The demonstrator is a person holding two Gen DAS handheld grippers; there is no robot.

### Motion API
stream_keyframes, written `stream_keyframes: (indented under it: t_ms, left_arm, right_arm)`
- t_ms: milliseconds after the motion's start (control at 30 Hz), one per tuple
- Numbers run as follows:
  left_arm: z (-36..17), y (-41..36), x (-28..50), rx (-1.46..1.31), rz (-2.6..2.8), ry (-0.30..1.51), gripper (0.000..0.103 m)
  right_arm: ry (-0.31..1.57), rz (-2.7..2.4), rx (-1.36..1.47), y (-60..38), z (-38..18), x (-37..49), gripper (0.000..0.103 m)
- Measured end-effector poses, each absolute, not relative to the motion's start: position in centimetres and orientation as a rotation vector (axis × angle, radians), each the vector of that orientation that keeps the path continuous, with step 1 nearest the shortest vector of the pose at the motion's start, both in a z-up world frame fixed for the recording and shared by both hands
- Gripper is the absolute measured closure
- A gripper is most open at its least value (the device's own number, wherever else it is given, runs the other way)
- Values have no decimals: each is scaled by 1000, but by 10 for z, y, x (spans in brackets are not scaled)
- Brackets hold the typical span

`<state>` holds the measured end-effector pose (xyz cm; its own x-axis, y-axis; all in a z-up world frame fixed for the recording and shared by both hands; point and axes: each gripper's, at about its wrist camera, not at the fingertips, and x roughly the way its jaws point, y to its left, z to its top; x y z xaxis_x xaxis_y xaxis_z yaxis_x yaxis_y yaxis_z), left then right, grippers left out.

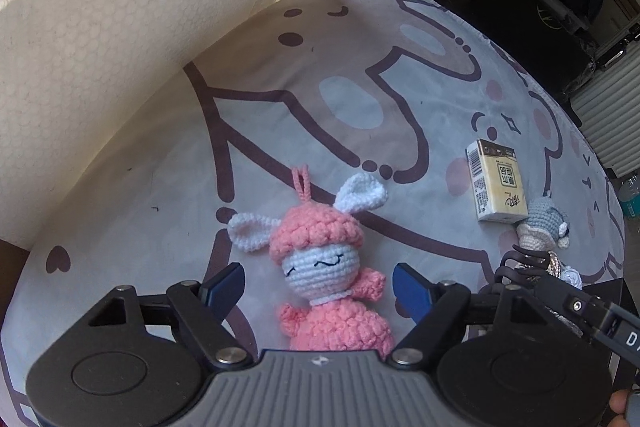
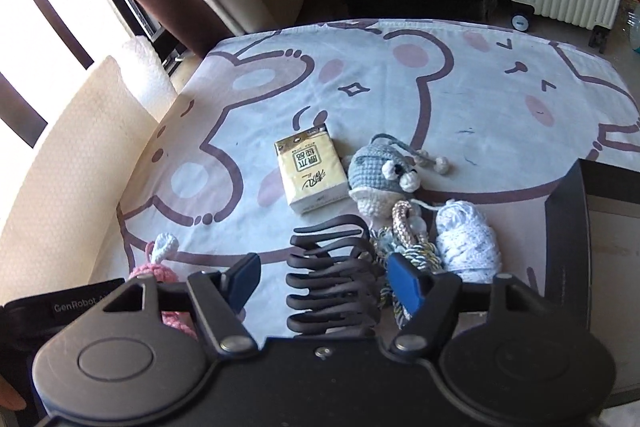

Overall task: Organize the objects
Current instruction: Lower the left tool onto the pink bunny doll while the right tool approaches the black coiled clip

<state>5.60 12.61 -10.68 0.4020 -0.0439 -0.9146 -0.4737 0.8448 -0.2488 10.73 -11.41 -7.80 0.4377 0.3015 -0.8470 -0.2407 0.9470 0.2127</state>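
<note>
My left gripper (image 1: 318,281) jaws parted around the pink crochet doll (image 1: 320,283), pads clear of it, my right gripper (image 2: 324,277) jaws parted astride the black claw clip (image 2: 332,283), not touching

On the cartoon-printed cloth (image 2: 400,99), the pink crocheted bunny doll (image 1: 328,283) lies left of the black plastic claw hair clip (image 2: 332,279). Behind the clip sits the yellow tissue pack (image 2: 310,177), with the grey crocheted doll (image 2: 380,175) just right of it. The white yarn bundle (image 2: 468,243) lies right of the clip, a braided cord (image 2: 408,239) between them.
</note>
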Motion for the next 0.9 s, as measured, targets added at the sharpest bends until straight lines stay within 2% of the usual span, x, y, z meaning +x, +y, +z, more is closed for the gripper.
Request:
stream_keyframes:
  t_ms: [467,567,700,900]
  left_arm:
    - [-125,120,66,-517,298,1219,25]
    - [-128,120,67,-531,301,1229,31]
    - [-126,119,67,-543,295,1229,49]
    - [-119,112,66,-515,265,1241,60]
  right_arm:
    - [1177,320,-142,-81,-118,119,31]
    - [1195,331,-174,-80,-122,117,35]
    - [1205,347,-169,-85,-120,117,38]
    - [1213,360,-127,-96,-114,113,38]
